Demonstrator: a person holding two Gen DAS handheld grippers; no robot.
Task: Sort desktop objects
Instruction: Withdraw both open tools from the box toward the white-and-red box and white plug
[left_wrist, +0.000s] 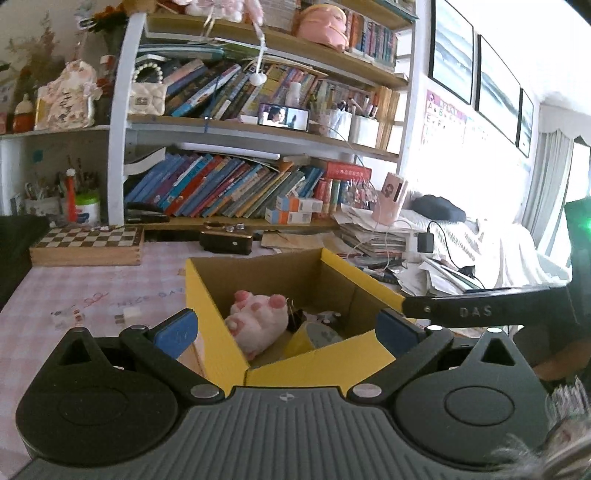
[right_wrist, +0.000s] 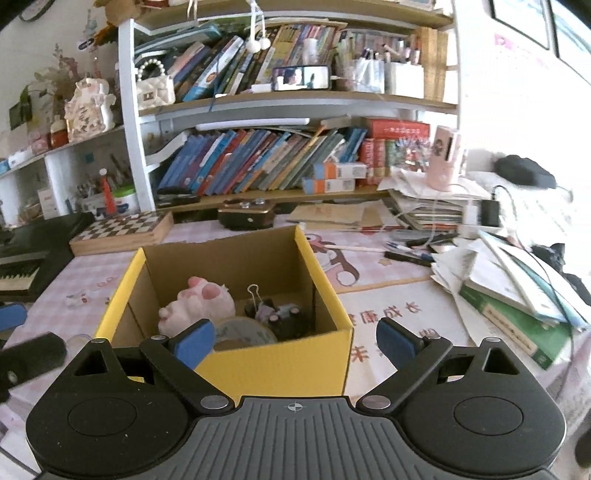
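A yellow cardboard box (left_wrist: 221, 332) (right_wrist: 273, 365) stands open on the desk. Inside lie a pink plush paw (left_wrist: 258, 317) (right_wrist: 199, 299), a tape roll (left_wrist: 323, 334) (right_wrist: 243, 332), a binder clip (right_wrist: 255, 295) and small dark items (right_wrist: 284, 317). My left gripper (left_wrist: 288, 332) is open and empty, its jaws spread just above the box's near corner. My right gripper (right_wrist: 293, 341) is open and empty, its jaws spread over the box's near wall. Part of the right gripper (left_wrist: 480, 310) shows at the right of the left wrist view.
A chessboard box (left_wrist: 86, 243) (right_wrist: 122, 229) and a dark case (left_wrist: 226, 240) (right_wrist: 245, 216) lie behind the box. Small white items (left_wrist: 127, 314) lie on the left. Pens (right_wrist: 406, 251), stacked books and papers (right_wrist: 517, 291) crowd the right. Bookshelves (right_wrist: 280, 155) stand behind; a keyboard (right_wrist: 22, 258) sits far left.
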